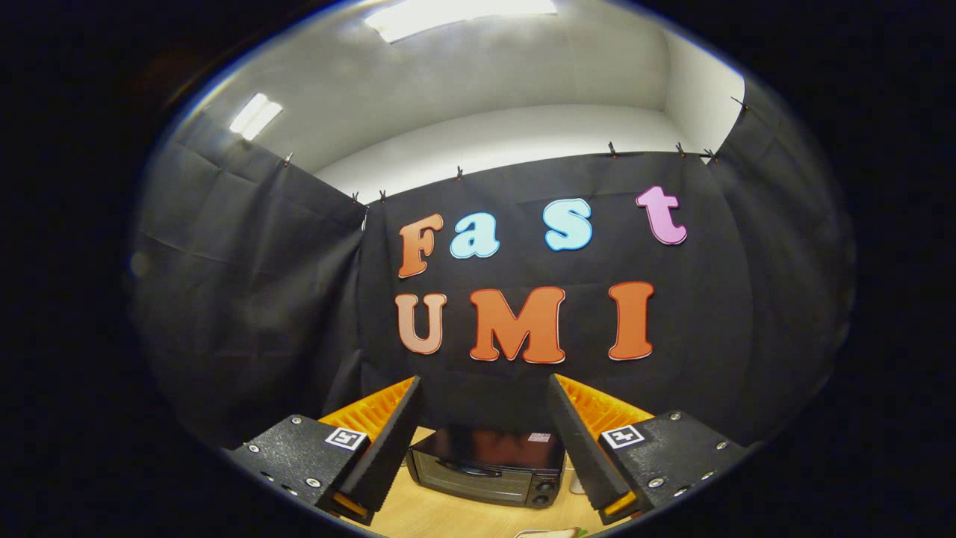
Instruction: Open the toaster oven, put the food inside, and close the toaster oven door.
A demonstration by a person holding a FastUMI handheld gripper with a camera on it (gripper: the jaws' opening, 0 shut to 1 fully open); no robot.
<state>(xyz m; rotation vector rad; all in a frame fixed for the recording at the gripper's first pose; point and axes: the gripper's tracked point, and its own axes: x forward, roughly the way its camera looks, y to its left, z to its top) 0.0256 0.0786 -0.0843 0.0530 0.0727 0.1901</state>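
Black cloth, draped in soft folds and pinned up with small clips, is seen as the booth's wall (246, 299) behind everything, with a plain white ceiling and bright light panels (455, 15) above it. Pale wood-grain tabletop (448, 515) is spread out below, smooth and matte.

Sitting on that table, between the fingers and a bit beyond them, is the boxy black toaster oven (487, 465) with a glossy dark top that picks up a reddish reflection. Its glass door is shut, a curved dark handle is mounted across the top of the door, and two round knobs are stacked at its right side. A small pale sticker is stuck on the top near the back; nothing on it can be read.

The gripper (485, 437) is held with its two fingers wide apart, nothing gripped. Ribbed, toothed pads are seen on the inner faces, and square black-and-white markers are fixed on the speckled blocks behind them.

A sliver of food, maybe a sandwich (551, 533), is just visible on the table, nearer than the oven.
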